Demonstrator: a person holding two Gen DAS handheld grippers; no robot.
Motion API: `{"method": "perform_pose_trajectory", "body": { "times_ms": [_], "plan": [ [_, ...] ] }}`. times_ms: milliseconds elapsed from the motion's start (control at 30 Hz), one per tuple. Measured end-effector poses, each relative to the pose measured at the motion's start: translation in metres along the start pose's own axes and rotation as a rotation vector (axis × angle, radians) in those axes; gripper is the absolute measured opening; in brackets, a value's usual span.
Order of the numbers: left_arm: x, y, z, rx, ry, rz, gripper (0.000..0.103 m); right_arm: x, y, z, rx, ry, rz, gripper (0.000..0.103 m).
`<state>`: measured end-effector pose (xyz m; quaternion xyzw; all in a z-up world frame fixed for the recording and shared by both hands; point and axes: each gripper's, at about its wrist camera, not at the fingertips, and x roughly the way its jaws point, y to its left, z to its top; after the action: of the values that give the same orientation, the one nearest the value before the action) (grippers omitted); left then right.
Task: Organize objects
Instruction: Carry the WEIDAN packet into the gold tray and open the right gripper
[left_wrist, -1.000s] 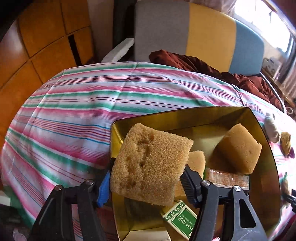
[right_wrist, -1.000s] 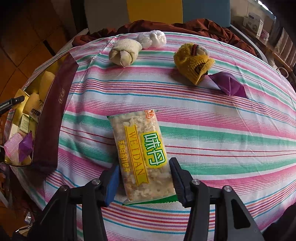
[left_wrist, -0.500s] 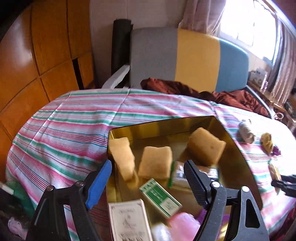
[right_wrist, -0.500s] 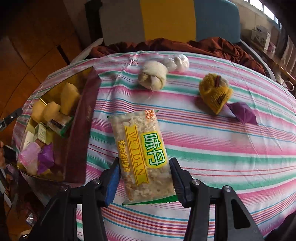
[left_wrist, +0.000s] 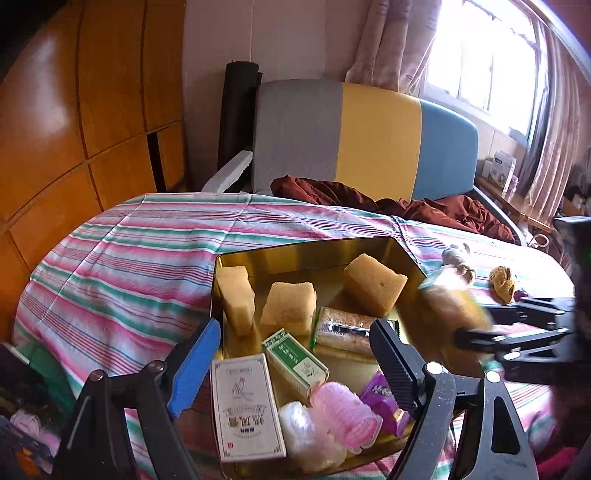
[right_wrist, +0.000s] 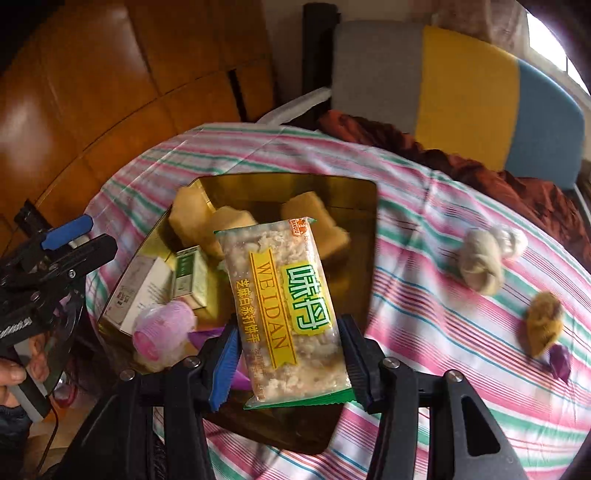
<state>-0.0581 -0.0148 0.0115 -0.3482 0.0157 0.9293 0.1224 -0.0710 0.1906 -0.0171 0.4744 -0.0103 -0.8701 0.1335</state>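
Left wrist view: the left tongs (left_wrist: 295, 354) stand spread with nothing between them, above the near end of the gold tin (left_wrist: 317, 254). The tin lies on the striped bed (left_wrist: 129, 258) and holds three sponges (left_wrist: 375, 284), a white box (left_wrist: 247, 402), a green box (left_wrist: 295, 356), a wrapped biscuit bar (left_wrist: 343, 330), a pink hair roller (left_wrist: 345, 411) and a purple packet (left_wrist: 380, 395). The right tongs (left_wrist: 476, 328) reach in from the right edge, carrying a blurred cracker packet (left_wrist: 454, 306).

Right wrist view: the right tongs (right_wrist: 290, 363) pinch the cracker packet (right_wrist: 284, 306) at its lower part, held over the tin (right_wrist: 354, 192). On the bed's right side lie a cream sock bundle (right_wrist: 480, 262), a yellow knitted item (right_wrist: 543, 321) and a purple piece (right_wrist: 559, 360).
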Motion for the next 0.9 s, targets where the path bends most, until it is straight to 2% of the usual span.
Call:
{"method": "perform_pose_trajectory", "body": {
  "times_ms": [300,400,633,833,900],
  "plan": [
    [-0.008,0.021,-0.011,-0.059,0.008,0.012,0.084,0.067,0.035,0.009,-0.069,0.144,0.024,0.053],
    [-0.009,0.032,-0.014,-0.089,0.012,0.026,0.084,0.073,0.04,0.005,-0.079,0.155,0.039,0.053],
    [-0.012,0.038,-0.02,-0.103,0.024,0.04,0.084,0.048,0.031,0.002,-0.031,0.086,0.079,0.054],
    [-0.014,0.019,-0.013,-0.06,0.02,0.017,0.084,0.006,0.001,-0.011,0.03,0.025,0.037,0.056],
    [-0.014,0.01,-0.01,-0.038,0.02,0.005,0.087,-0.008,-0.015,-0.019,0.058,0.01,0.014,0.057]
  ]
}}
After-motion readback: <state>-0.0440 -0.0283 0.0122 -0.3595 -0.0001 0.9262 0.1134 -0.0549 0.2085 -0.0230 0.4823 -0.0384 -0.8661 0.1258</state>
